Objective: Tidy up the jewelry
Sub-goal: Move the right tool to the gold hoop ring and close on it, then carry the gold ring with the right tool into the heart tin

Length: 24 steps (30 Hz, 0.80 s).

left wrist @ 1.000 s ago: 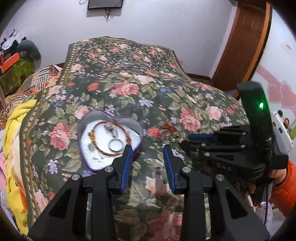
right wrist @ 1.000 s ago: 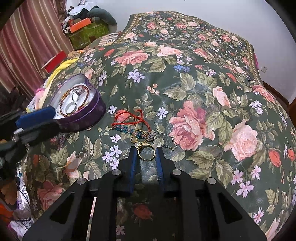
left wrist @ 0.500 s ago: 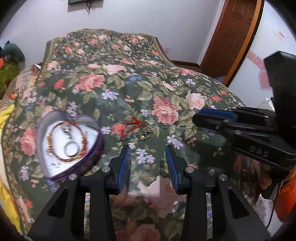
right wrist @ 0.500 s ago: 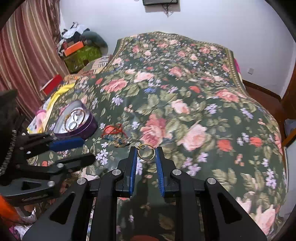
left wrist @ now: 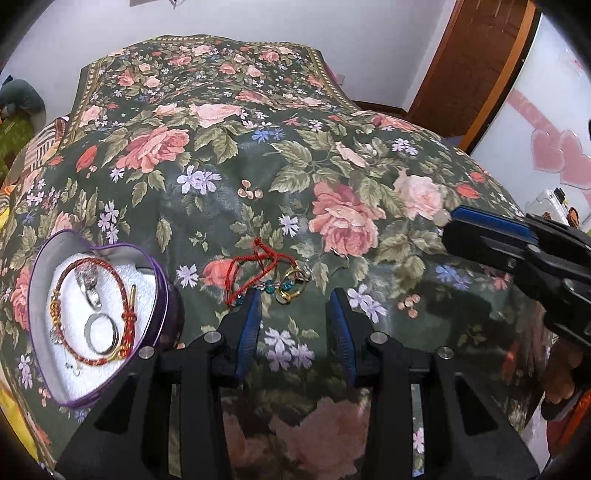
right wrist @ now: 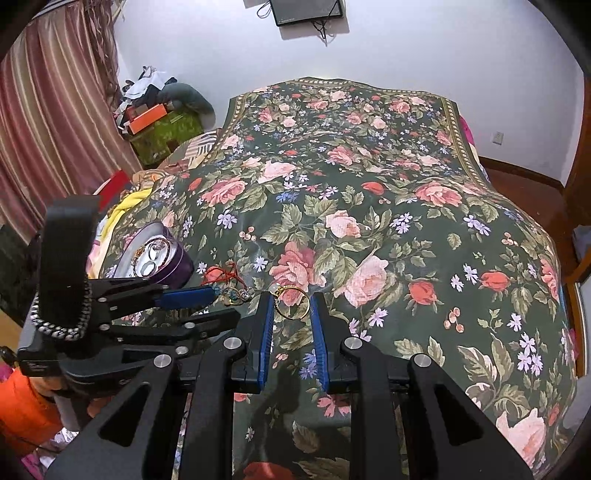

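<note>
The right gripper (right wrist: 291,301) points forward over the bed, its blue-padded fingers (right wrist: 266,325) closed in on a gold ring — clamped from both sides. The left gripper (left wrist: 293,314) sits low, jaws parted with nothing between them; in the right wrist view it reaches in from the left edge, angled rightward.

Setting is identified as a home bedroom. A bed (right wrist: 369,229) covered by a floral bedspread (left wrist: 258,155) is seen, with striped curtains (right wrist: 48,122), a wall-mounted screen (right wrist: 306,11), a wooden door (left wrist: 476,62) and piled belongings (right wrist: 155,107).
</note>
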Tool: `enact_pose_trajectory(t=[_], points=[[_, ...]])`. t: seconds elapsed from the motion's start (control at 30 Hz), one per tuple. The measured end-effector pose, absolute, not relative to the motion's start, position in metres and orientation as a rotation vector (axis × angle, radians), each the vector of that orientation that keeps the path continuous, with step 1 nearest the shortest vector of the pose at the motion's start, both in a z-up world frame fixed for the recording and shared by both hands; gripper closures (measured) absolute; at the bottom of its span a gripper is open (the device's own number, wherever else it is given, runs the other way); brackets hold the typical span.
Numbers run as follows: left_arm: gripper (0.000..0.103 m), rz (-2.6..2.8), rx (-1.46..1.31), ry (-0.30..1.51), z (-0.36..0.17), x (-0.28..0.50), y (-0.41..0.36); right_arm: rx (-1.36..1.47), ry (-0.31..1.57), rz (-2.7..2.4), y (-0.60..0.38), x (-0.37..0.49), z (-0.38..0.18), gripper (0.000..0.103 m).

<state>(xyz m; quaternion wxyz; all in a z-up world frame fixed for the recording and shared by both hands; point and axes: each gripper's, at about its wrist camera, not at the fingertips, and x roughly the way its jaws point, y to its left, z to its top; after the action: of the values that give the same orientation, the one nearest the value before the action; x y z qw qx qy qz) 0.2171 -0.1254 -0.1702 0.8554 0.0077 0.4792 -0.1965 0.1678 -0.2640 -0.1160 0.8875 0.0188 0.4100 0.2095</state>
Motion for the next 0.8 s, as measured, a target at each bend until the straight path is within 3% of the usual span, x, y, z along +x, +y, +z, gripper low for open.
enact_pose_trajectory(t=[0.13,0.33,0.8], points=[[0.068,-0.409,0.022,1.008,-0.172,0.223,-0.126,0.050,0.849,0.434,-0.265,0.168,-0.115,0.085],[0.085,-0.386,0.083,0.985,-0.174,0.224,-0.132,0.057,0.850,0.437,-0.266,0.169,-0.115,0.085],[0.085,-0.403,0.031,0.919,-0.146,0.194,-0.111,0.049,0.844,0.454,-0.251,0.167,-0.109,0.085]])
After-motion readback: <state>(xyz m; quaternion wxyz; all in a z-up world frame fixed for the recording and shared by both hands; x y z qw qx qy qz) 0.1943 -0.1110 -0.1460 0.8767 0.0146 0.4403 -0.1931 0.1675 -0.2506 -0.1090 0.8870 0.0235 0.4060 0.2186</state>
